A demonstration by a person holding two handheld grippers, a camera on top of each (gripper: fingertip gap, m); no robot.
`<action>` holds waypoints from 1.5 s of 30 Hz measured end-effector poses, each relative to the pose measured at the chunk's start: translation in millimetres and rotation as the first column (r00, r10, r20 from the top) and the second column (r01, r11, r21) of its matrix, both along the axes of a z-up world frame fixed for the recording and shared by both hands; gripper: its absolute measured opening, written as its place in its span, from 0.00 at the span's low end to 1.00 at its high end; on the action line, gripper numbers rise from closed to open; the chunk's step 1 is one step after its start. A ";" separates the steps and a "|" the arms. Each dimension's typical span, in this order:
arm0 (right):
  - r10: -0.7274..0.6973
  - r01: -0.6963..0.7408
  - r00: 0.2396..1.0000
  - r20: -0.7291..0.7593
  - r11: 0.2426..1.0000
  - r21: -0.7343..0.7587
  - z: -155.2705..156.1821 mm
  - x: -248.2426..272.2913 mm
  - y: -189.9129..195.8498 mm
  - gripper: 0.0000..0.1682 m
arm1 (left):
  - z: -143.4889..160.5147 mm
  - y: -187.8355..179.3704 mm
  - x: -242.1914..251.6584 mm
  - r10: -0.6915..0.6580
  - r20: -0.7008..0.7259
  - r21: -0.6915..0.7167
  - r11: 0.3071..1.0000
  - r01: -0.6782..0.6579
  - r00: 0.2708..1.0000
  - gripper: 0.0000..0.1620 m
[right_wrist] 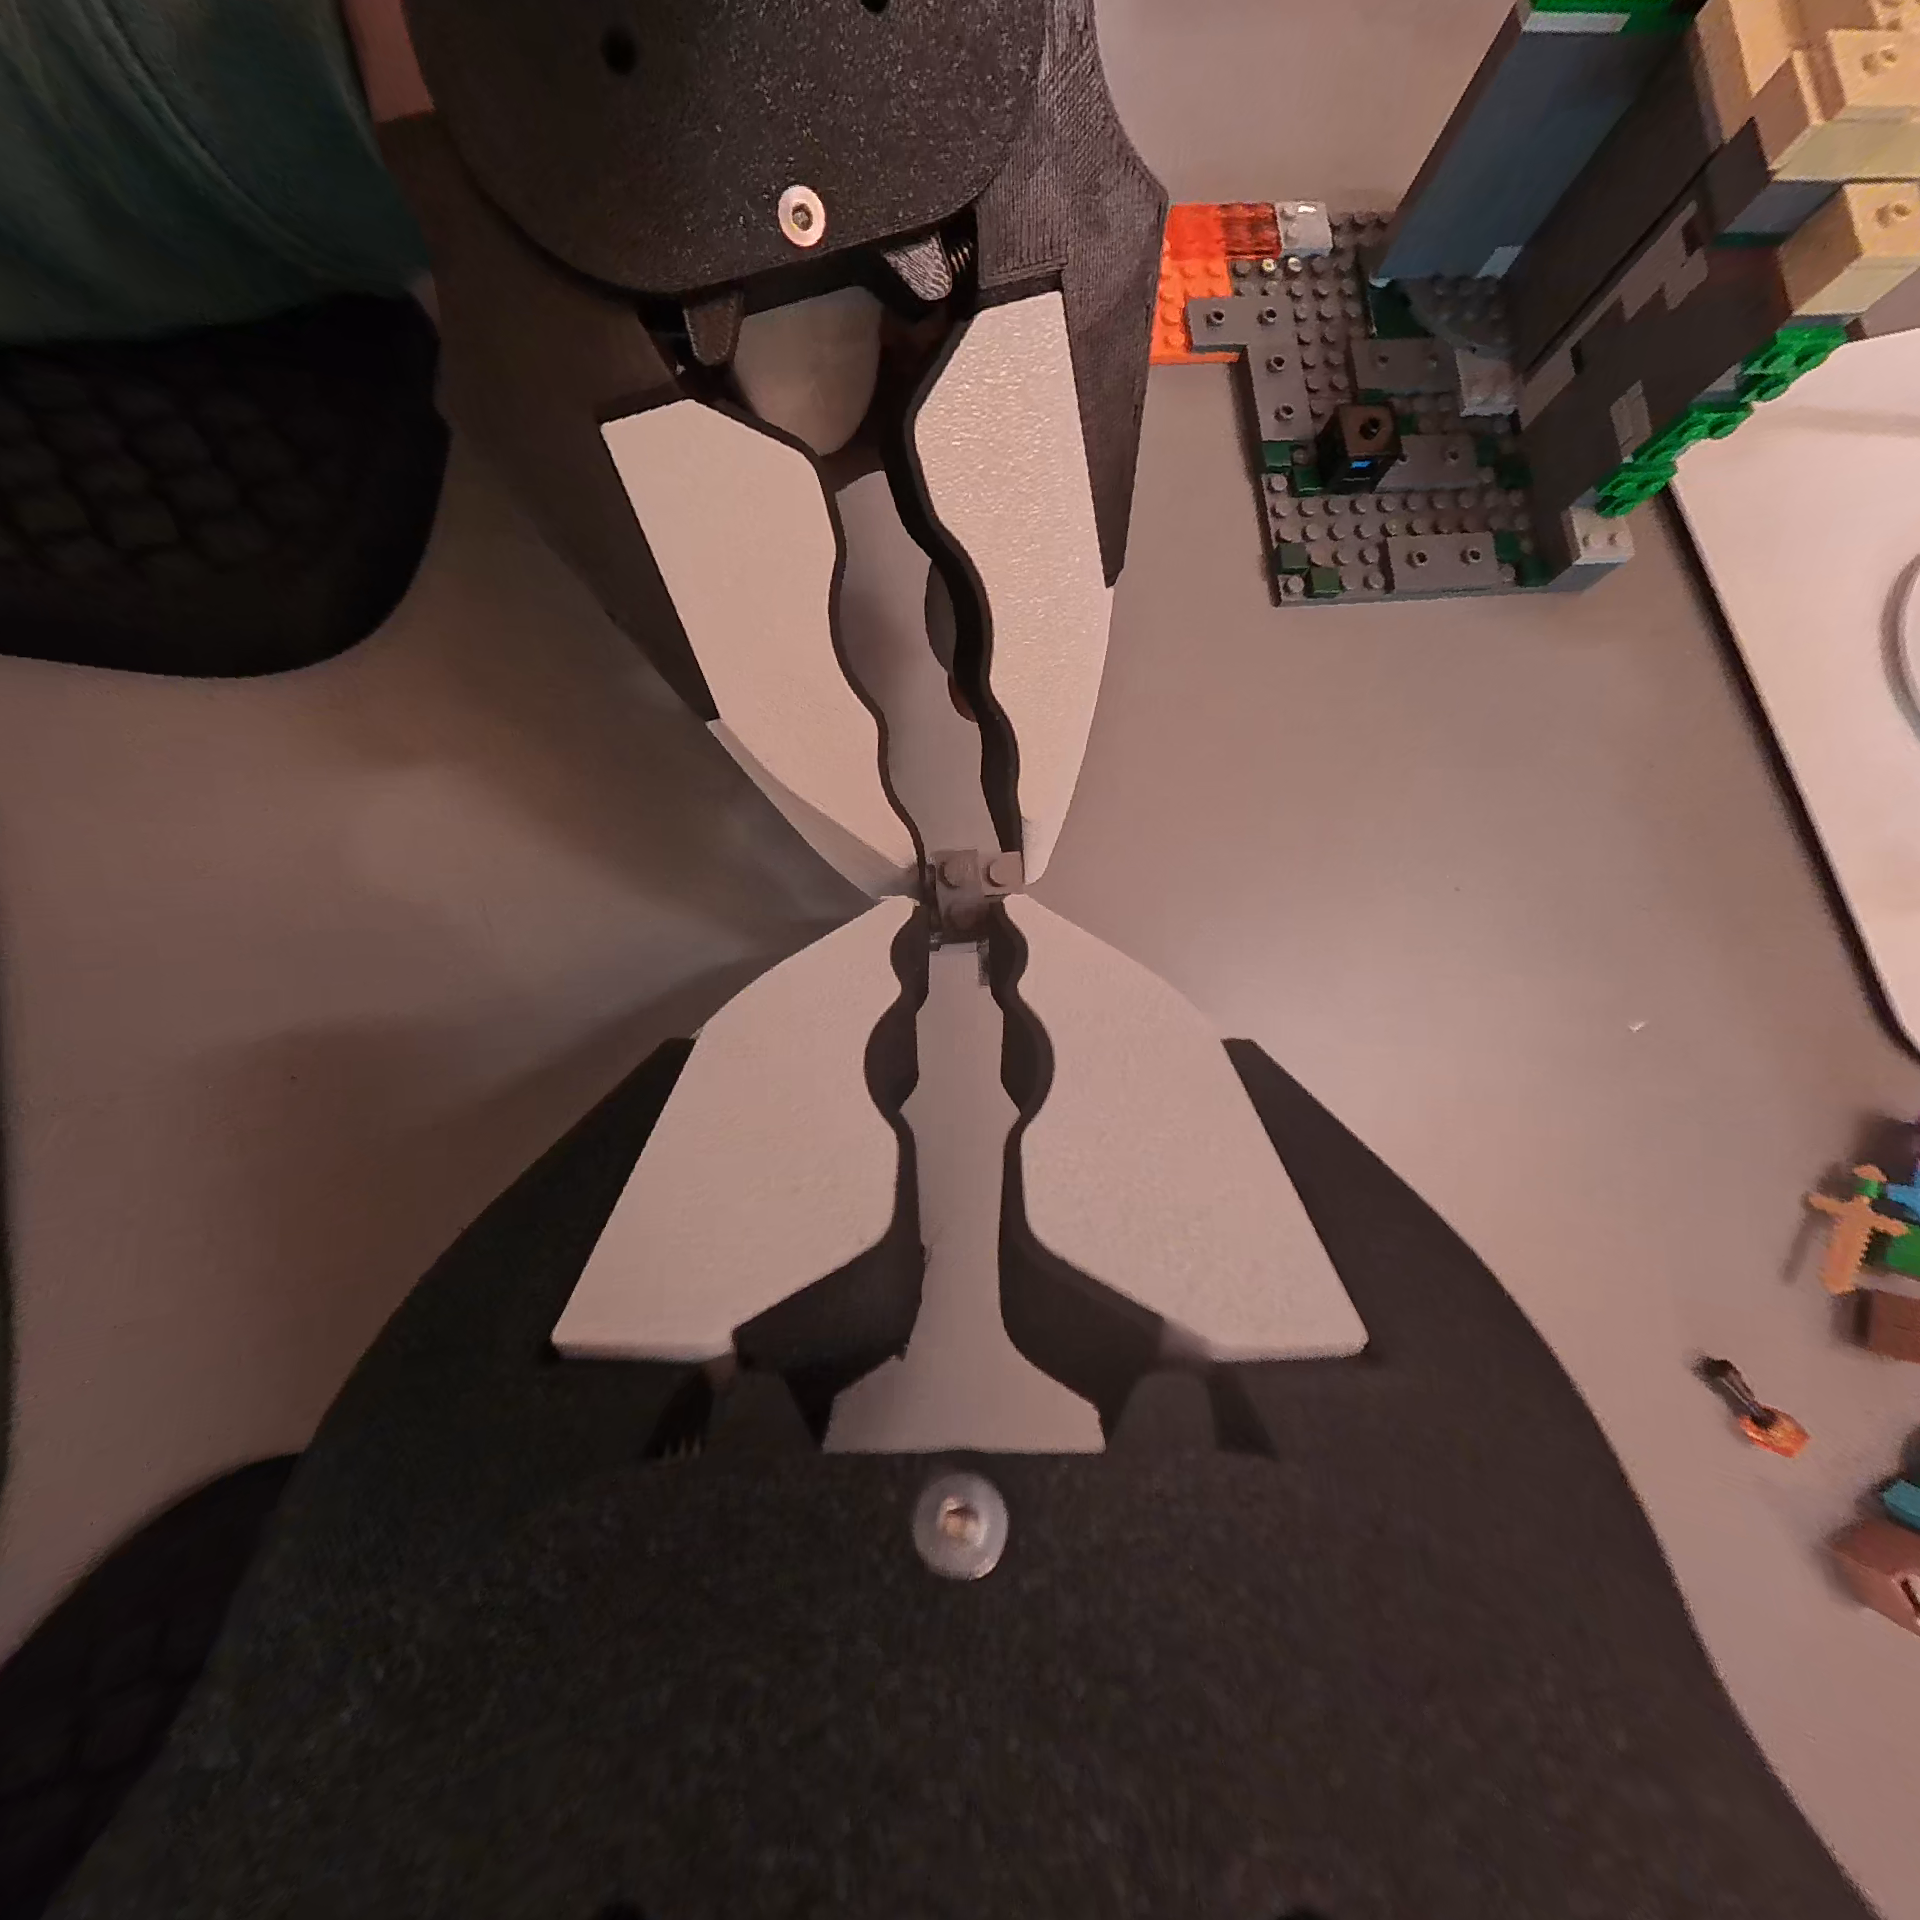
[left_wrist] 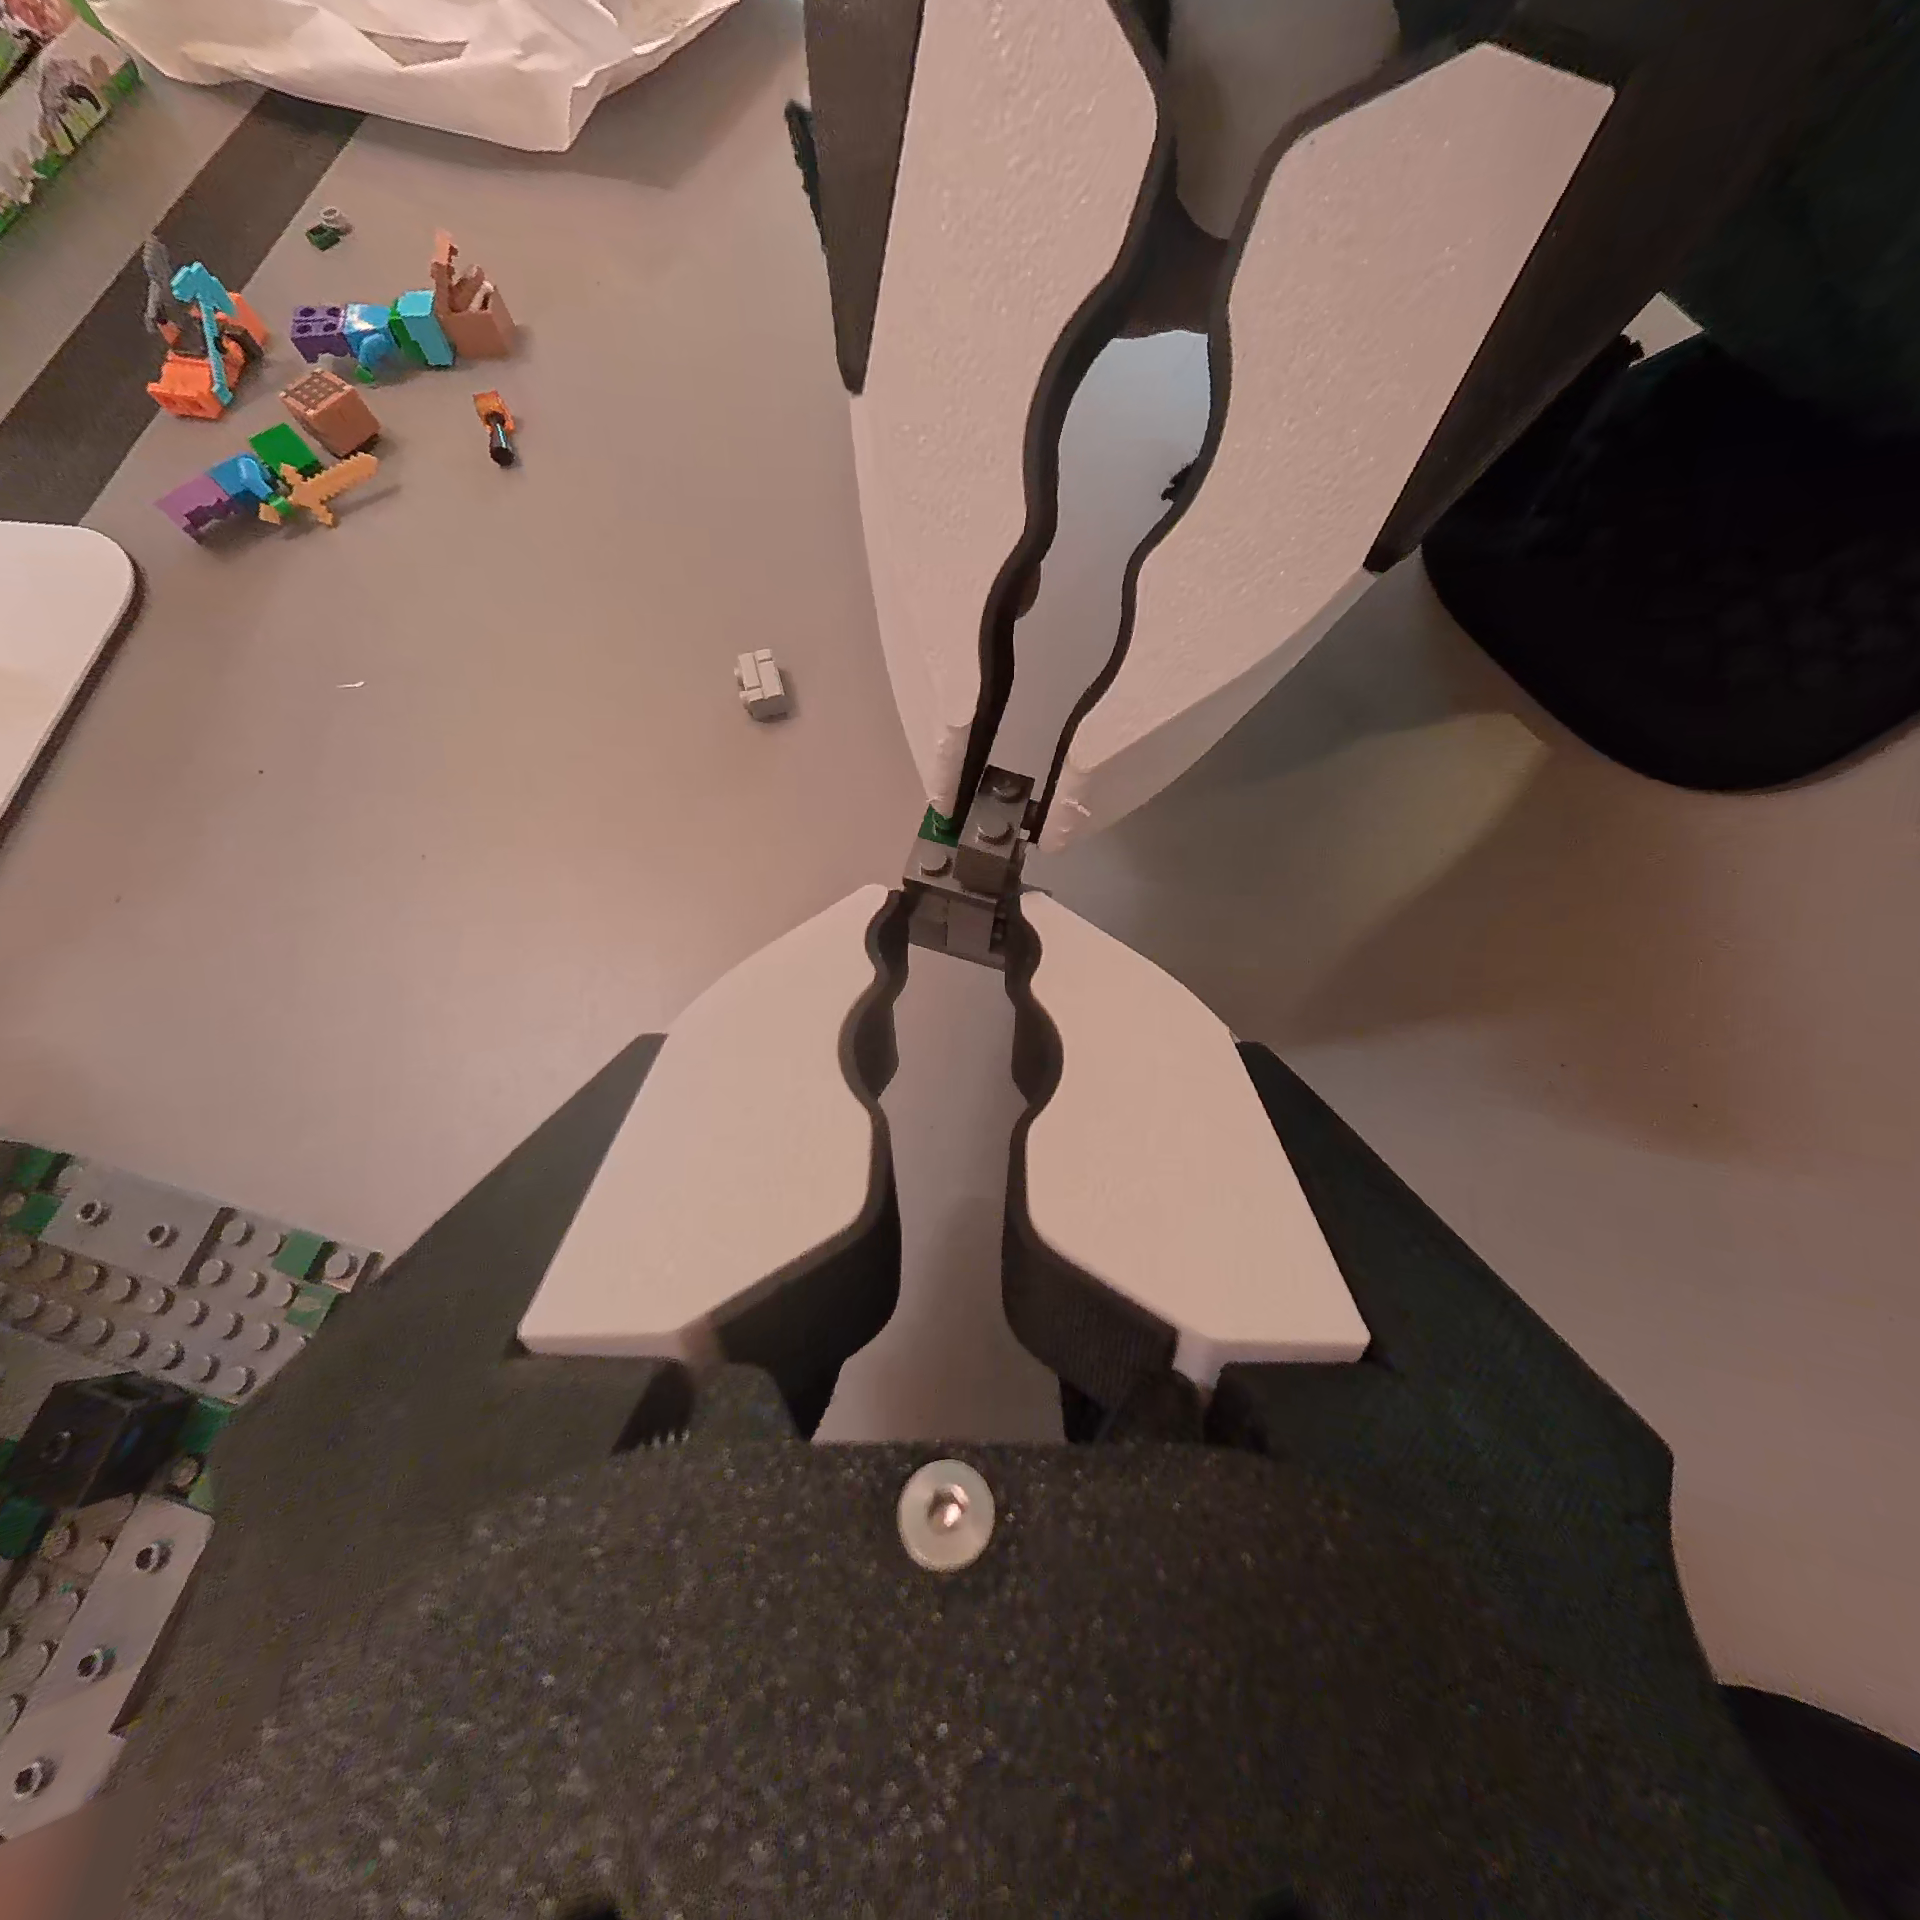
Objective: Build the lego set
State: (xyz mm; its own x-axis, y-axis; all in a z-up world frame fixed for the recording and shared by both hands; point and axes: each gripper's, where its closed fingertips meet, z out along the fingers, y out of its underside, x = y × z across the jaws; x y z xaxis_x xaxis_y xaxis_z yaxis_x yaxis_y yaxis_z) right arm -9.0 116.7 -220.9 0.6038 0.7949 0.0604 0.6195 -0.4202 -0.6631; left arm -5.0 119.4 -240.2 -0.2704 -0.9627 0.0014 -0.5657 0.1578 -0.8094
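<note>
A small grey brick assembly (left_wrist: 982, 852) with a green piece (left_wrist: 938, 826) is held in the air between both grippers, above the table. My left gripper (left_wrist: 956, 930) is shut on its lower part. My right gripper (left_wrist: 1013, 816) comes in from the opposite side, tip to tip, and is shut on the grey brick at the other end. In the right wrist view the same assembly (right_wrist: 971, 878) sits between my right gripper (right_wrist: 961, 940) and my left gripper (right_wrist: 971, 857). How the pieces join is hidden by the fingertips.
The main build stands on a grey studded baseplate (right_wrist: 1403, 540) with a tall tower (right_wrist: 1621, 260), and it also shows in the left wrist view (left_wrist: 156, 1299). Minifigures and small parts (left_wrist: 312, 364) and a loose grey brick (left_wrist: 764, 686) lie on the table. A white board (right_wrist: 1818, 675) lies beside the build. Only a small space, under 4 cm, lies between the two pairs of fingers.
</note>
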 end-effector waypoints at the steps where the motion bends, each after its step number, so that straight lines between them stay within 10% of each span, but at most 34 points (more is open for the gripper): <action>1: -0.001 0.001 1.000 -0.002 1.000 -0.002 -0.1 -0.1 0.0 0.06 | -0.1 -0.1 0.1 0.000 0.000 0.000 1.000 0.000 1.000 0.11; 45: 0.049 -0.052 0.997 0.057 0.997 0.051 9.4 0.6 -5.6 0.05 | 10.2 -7.1 2.8 0.008 0.017 0.049 0.999 -0.009 1.000 0.10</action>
